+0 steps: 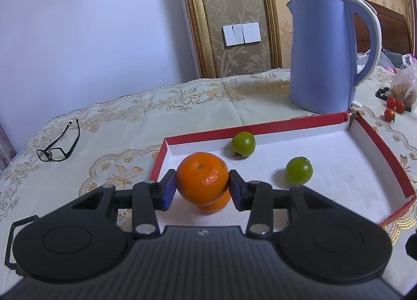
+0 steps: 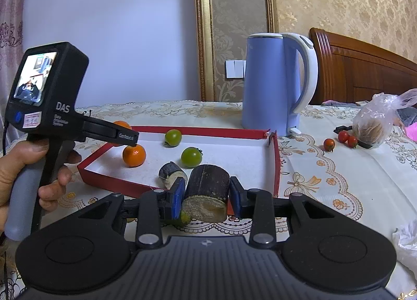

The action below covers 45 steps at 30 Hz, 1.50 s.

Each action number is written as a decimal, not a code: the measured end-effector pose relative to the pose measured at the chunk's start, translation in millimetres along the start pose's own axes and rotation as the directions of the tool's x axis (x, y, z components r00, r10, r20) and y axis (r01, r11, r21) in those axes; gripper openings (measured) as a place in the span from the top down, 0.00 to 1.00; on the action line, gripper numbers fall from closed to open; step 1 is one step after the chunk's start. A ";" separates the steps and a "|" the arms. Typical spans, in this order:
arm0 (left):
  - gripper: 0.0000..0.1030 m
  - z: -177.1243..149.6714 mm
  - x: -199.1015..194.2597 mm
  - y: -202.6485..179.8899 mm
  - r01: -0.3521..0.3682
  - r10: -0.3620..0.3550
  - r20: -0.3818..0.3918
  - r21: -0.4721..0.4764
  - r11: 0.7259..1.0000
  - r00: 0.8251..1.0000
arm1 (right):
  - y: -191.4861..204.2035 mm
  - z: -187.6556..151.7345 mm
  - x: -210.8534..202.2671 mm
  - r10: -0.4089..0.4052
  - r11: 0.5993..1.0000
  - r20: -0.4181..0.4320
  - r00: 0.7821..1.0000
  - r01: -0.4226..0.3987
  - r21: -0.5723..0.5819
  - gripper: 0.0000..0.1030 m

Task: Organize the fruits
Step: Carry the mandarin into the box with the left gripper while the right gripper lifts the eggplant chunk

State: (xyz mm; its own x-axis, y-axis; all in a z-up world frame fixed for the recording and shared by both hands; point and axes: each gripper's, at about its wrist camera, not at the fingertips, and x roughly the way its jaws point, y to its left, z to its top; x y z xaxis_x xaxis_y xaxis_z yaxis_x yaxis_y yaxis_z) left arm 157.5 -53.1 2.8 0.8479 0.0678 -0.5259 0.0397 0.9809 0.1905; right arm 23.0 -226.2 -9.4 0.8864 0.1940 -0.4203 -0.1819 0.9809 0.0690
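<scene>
My left gripper (image 1: 202, 186) is shut on an orange mandarin (image 1: 200, 175), held just above a second mandarin (image 1: 217, 205) that lies in the red-rimmed white tray (image 1: 286, 124). Two green tomatoes (image 1: 243, 143) (image 1: 299, 170) lie further back in the tray. In the right wrist view my right gripper (image 2: 207, 194) is shut on a dark-skinned cut cane piece (image 2: 208, 185) at the tray's near rim (image 2: 109, 179). A smaller cane piece (image 2: 172, 172) lies in the tray beside it. A person's hand holds the left gripper (image 2: 125, 135) over the tray's left end.
A blue kettle (image 1: 323, 52) stands right behind the tray. Black glasses (image 1: 58, 143) lie on the tablecloth to the left. Three red cherry tomatoes (image 2: 329, 144) and a plastic bag (image 2: 375, 123) sit to the right. Something green (image 2: 185, 218) shows under my right gripper.
</scene>
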 end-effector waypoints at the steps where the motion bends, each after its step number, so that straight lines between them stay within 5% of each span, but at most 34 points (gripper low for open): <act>1: 0.61 0.8 1.7 -0.8 0.002 -0.002 -0.002 -0.001 1.000 1.000 | 0.1 0.0 -0.1 -0.001 1.000 0.001 1.000 0.001 0.000 0.66; 45: 0.61 15.3 59.0 -18.0 0.011 -0.011 -0.046 0.004 1.000 0.999 | -6.2 0.3 3.1 -0.022 1.000 -0.002 1.000 0.022 -0.007 0.66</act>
State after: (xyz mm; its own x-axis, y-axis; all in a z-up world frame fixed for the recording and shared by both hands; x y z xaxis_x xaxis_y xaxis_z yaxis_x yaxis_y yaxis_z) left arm 214.9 -69.5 -18.9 0.8224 0.0658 -0.5651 0.0511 0.9807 0.1885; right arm 27.0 -231.7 -10.9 0.8892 0.1724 -0.4238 -0.1655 0.9848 0.0533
